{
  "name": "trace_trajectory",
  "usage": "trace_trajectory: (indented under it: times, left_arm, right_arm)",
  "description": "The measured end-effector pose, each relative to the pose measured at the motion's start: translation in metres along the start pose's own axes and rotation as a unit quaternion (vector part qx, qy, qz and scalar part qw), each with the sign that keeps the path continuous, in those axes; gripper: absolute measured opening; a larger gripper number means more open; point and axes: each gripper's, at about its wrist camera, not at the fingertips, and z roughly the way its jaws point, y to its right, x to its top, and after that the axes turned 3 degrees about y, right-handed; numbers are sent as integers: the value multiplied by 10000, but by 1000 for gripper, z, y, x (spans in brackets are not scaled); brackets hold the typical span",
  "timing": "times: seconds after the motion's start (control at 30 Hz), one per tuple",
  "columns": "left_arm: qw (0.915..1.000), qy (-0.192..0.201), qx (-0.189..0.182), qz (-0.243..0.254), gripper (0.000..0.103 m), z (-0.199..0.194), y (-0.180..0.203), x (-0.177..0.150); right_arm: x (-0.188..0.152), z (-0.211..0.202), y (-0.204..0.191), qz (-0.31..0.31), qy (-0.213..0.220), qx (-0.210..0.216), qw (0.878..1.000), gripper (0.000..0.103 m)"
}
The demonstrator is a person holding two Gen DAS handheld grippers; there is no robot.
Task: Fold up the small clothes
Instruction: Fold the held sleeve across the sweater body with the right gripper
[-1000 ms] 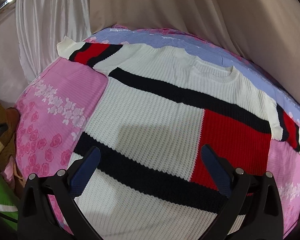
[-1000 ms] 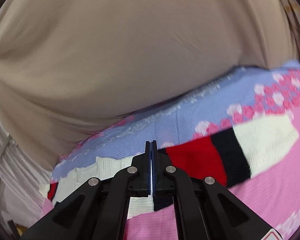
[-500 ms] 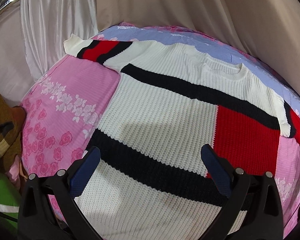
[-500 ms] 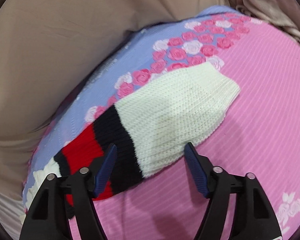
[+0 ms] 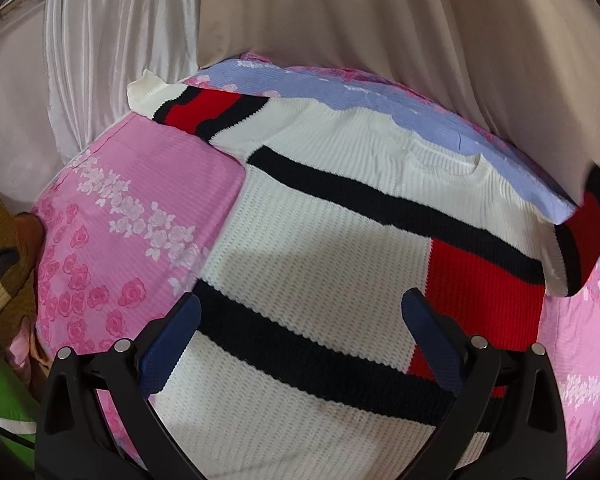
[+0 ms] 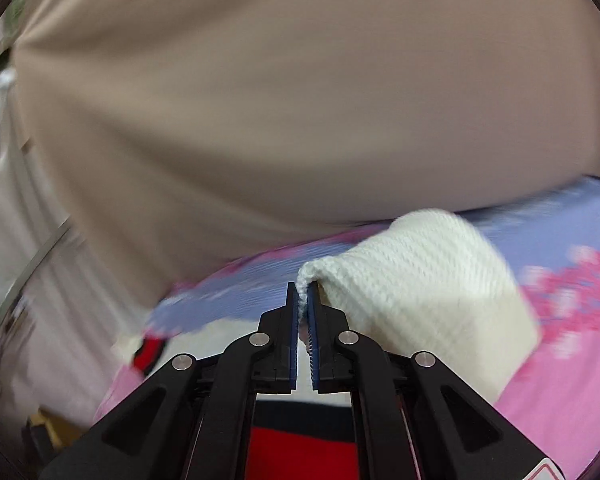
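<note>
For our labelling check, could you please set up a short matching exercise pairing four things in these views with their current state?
Things:
1. left gripper
2. right gripper
3. sweater's far sleeve
4. sweater body

States:
A. shut on a white cuff
B. open above the knit
C. spread flat on the pink bedspread
D. stretched out towards the white curtain

Pairs: 1-B, 2-A, 3-D, 4-C

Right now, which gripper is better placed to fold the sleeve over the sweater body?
Right. The right gripper is shut on the white sleeve cuff, lifted. The left gripper hangs open over the sweater, gripping nothing.
</note>
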Motion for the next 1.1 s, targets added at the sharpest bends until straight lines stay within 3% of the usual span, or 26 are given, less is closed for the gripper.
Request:
trace_trajectory:
  times: [0.1,0.2,0.27,0.37,0.57,0.67,0.7,0.77,0.8,0.83,0.87,0.93,1.07,1.1]
  left_arm:
    - [9999,1,-40,-108,98,2,-26,7]
    - [9998,-79,-83,-157,98,9,-49,17]
    - [9998,-43,-124,-160,98,15,-63,27]
    - [9990,-122,-408,-108,98,35,-71,43]
    - [9947,-276,-979,116,98,101,-41,86]
    - [9940,-510,-970,-60,97,147,-25,103]
    - [9928,-624,-1005,-171,93,161,-20,106]
    - [9893,-932,-1075,-319,59,188,-12,108]
    - [9853,-1168,-1189,-380,37,201,-9,108]
    - [9828,-1288,-1252,-436,27,208,-9,108]
    - [9838,-1237,-1212,-465,26,208,-9,108]
    - [9866,-1081,-1192,-288,10,204,-4,112]
    - [9904,-840,-1098,28,9,193,2,116]
    - [9906,-827,-1092,60,9,193,2,117]
  right_arm:
    - [-44,79,-79,-543,-809,463,9942,11]
    - [-106,118,-117,-851,-1439,298,9855,12]
    - [-136,104,-121,-710,-1434,165,9870,13]
    - [-169,59,-105,-595,-1407,-393,9875,24]
    - [-213,-26,-50,-124,-1822,-1781,9669,33]
    - [-220,-47,-23,174,-1767,-2156,9602,39]
    - [-219,-48,-15,195,-1730,-2254,9586,43]
    - [-212,-43,-5,60,-1625,-2386,9574,45]
    - [-208,-38,1,-24,-1582,-2444,9567,46]
    - [-201,-28,10,-81,-1549,-2494,9559,46]
    - [-194,-16,18,-110,-1525,-2539,9551,47]
    - [-181,4,27,-119,-1507,-2588,9540,47]
    - [-164,45,53,-17,-1502,-2527,9558,47]
    - [-162,54,58,-17,-1559,-2481,9561,38]
